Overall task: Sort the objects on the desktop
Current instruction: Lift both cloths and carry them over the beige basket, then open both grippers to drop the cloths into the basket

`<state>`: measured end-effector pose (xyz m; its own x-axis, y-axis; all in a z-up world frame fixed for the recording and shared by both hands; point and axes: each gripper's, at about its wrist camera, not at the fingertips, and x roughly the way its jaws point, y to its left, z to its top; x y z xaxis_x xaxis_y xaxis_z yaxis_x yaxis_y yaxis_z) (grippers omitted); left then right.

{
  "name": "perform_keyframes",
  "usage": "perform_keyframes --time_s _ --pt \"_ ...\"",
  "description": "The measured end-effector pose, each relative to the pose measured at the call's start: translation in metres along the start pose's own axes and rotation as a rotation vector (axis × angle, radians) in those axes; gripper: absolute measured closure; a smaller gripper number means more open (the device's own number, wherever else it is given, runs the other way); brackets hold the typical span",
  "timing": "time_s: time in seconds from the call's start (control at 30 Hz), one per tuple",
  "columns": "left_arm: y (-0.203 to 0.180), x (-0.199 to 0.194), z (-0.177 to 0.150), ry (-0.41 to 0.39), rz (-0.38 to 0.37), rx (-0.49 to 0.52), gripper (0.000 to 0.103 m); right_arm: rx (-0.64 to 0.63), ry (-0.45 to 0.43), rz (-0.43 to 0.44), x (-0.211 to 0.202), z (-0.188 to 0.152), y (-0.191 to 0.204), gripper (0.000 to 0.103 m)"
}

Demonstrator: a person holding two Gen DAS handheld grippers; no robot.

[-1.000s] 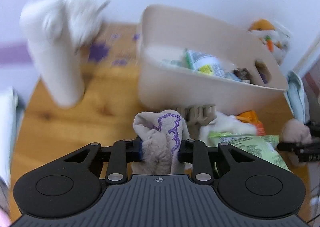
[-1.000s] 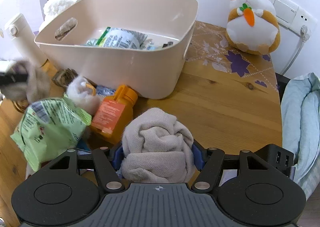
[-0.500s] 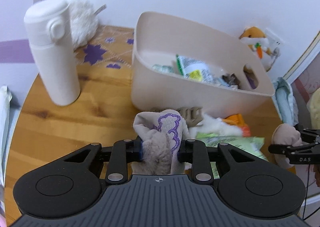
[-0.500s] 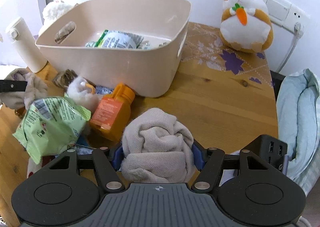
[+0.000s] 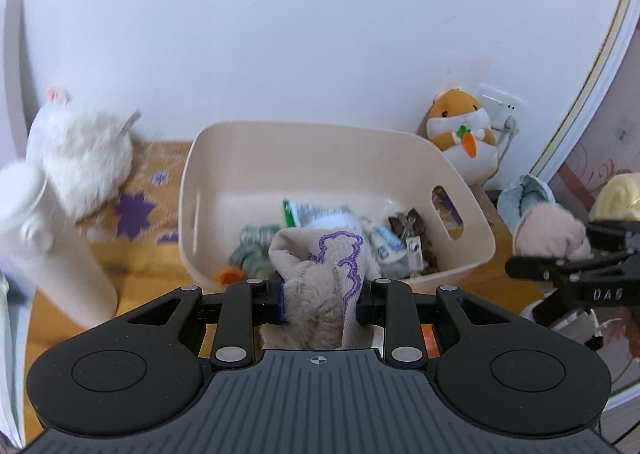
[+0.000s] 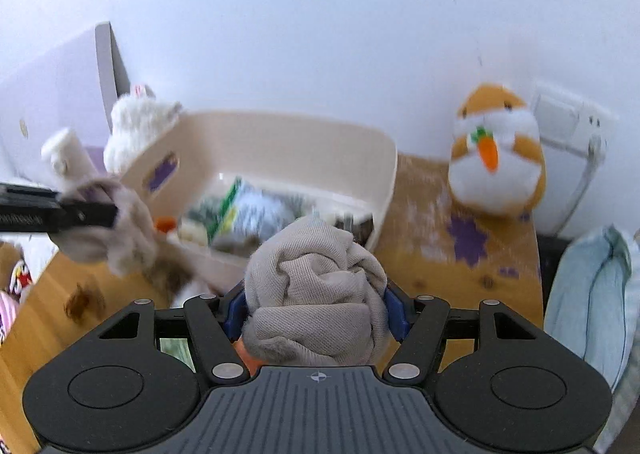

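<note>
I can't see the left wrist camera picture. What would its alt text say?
Black left tongs grip a beige sock with purple stitching above a cream bin of small packets on a wooden table. The right tongs hold a rolled beige cloth at the right; a hamster plush sits behind the bin.

- two grippers: left gripper (image 5: 320,304), right gripper (image 6: 316,312)
- two rolled socks: purple-trimmed sock (image 5: 324,266), grey sock (image 6: 316,286)
- one beige bin (image 5: 320,158)
- two plush toys: hamster plush (image 6: 496,158), white plush (image 5: 84,158)
- one white bottle (image 5: 44,238)
</note>
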<state>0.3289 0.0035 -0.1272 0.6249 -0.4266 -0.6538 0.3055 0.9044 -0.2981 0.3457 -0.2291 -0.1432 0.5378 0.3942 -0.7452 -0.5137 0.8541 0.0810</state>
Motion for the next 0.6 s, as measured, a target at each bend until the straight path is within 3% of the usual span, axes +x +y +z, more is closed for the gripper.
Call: perform_keyframes --time_s 0.2,0.43,0.6 --pt "-0.017 0.013 0.018 -0.012 0.022 0.031 0.074 0.013 -0.058 -0.012 0.007 0.031 0.007 0.041" --pt "-0.031 0.03 0.044 -0.027 0.08 0.129 0.072 0.081 -0.06 -0.033 0.027 0.049 0.008 0.041" --pt "-0.027 0.055 0.051 0.016 0.11 0.1 0.071 0.148 -0.03 -0.016 0.052 0.053 0.008 0.041"
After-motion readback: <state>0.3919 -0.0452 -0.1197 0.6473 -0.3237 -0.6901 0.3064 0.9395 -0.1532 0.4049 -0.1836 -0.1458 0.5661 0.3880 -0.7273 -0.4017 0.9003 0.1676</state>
